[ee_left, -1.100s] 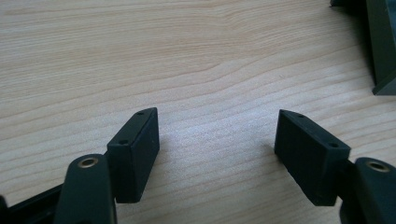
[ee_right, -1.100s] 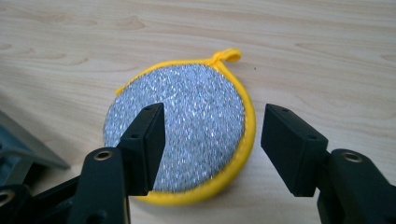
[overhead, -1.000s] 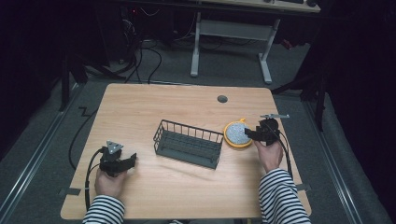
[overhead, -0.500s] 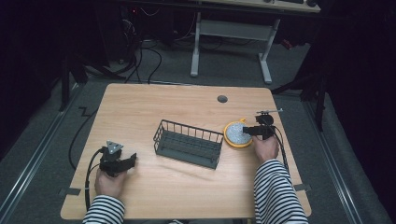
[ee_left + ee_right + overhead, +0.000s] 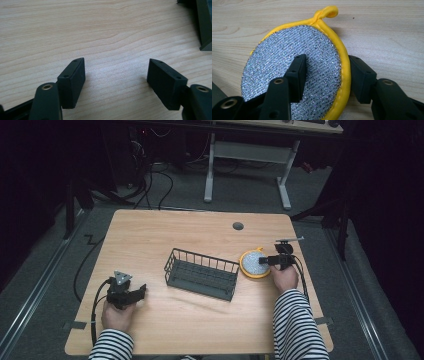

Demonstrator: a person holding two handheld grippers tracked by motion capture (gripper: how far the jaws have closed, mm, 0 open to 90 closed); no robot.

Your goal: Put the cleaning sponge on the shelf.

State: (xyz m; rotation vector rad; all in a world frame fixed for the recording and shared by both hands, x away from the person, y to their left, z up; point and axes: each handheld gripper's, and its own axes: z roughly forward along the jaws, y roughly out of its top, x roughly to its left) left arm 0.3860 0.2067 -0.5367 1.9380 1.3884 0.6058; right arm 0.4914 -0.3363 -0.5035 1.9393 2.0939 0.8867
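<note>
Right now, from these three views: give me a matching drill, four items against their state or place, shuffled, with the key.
Items:
1. left gripper
2. right gripper
3. wire basket
4. round scouring pad

States or places:
A. dark, nothing in it, middle of the table
B. silver mesh face, yellow rim with a loop at the top
C. jaws wide apart over bare wood, holding nothing
D. one jaw on the mesh face, the other outside the yellow rim

Pairs: 1-C, 2-D, 3-A, 4-B
</note>
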